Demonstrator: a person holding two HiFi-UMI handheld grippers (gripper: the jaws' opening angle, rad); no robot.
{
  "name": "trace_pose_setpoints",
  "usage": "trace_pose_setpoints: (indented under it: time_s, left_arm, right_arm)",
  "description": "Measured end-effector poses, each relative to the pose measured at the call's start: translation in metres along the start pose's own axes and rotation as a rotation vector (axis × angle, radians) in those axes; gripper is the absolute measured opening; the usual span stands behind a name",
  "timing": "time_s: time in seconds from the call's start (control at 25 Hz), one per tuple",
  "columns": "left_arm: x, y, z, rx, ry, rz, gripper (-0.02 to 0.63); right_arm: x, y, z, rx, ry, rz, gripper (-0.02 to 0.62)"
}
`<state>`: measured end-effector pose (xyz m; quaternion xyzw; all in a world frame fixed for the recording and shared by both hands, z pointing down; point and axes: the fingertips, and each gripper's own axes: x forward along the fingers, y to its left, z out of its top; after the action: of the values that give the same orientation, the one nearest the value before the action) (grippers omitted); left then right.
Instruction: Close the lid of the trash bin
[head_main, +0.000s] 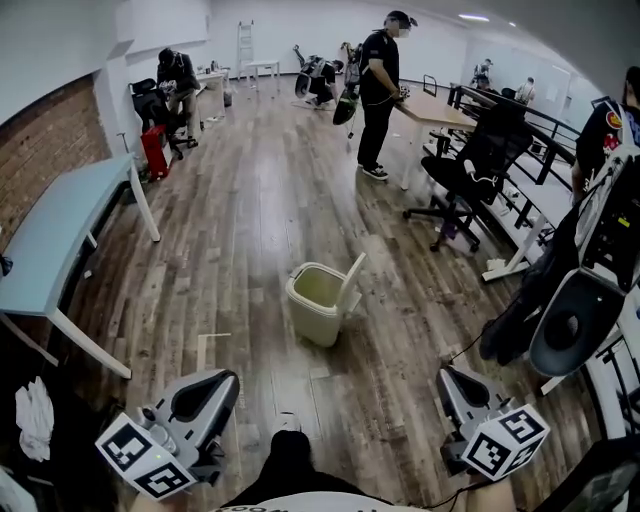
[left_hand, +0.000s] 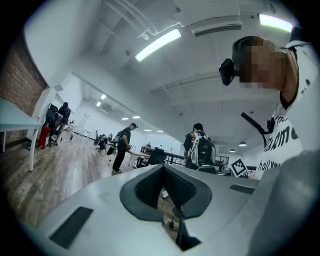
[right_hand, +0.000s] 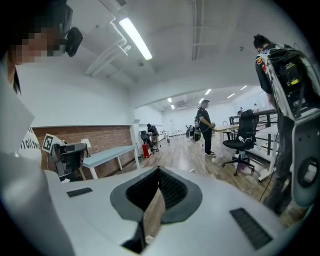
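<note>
A cream trash bin stands on the wood floor in the middle of the head view. Its lid is swung up and stands nearly upright on the bin's right side, so the inside shows. My left gripper is low at the left, well short of the bin, jaws shut on nothing. My right gripper is low at the right, also short of the bin and shut. In the left gripper view the left gripper points across the room; the bin is not seen there. The right gripper likewise shows closed pads.
A light blue table runs along the brick wall at left. A black office chair and a desk stand at the right, with a standing person beyond. Dark gear crowds the right edge. My knee is between the grippers.
</note>
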<state>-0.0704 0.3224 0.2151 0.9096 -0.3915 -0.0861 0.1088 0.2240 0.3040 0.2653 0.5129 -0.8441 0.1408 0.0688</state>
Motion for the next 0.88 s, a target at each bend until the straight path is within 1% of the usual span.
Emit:
trace_pose_setpoints:
  time_s: [0.16, 0.24, 0.32, 0.4, 0.48, 0.68, 0.88]
  left_arm:
    - [0.031, 0.031, -0.003, -0.049, -0.006, -0.019, 0.005]
    - [0.048, 0.050, -0.004, -0.063, -0.008, -0.033, 0.005]
    - [0.065, 0.069, 0.000, -0.049, 0.002, -0.046, 0.005]
    - [0.081, 0.088, 0.003, -0.034, 0.030, -0.054, 0.005]
    - [0.099, 0.106, 0.004, -0.038, 0.056, -0.062, 0.005]
    - [0.140, 0.151, 0.021, -0.046, 0.084, -0.078, 0.005]
    - [0.174, 0.190, 0.045, -0.026, 0.095, -0.106, 0.005]
  right_arm:
    - [0.031, -0.017, 0.009, -0.036, 0.020, -0.025, 0.009]
    - [0.048, -0.027, 0.014, -0.032, 0.019, -0.041, 0.009]
    - [0.068, -0.033, 0.020, -0.019, 0.019, -0.050, 0.009]
    - [0.090, -0.037, 0.024, -0.011, 0.028, -0.060, 0.009]
    - [0.112, -0.043, 0.029, -0.011, 0.038, -0.063, 0.009]
    - [0.164, -0.054, 0.044, -0.043, 0.075, -0.076, 0.009]
    - [0.206, -0.070, 0.071, -0.006, 0.048, -0.108, 0.009]
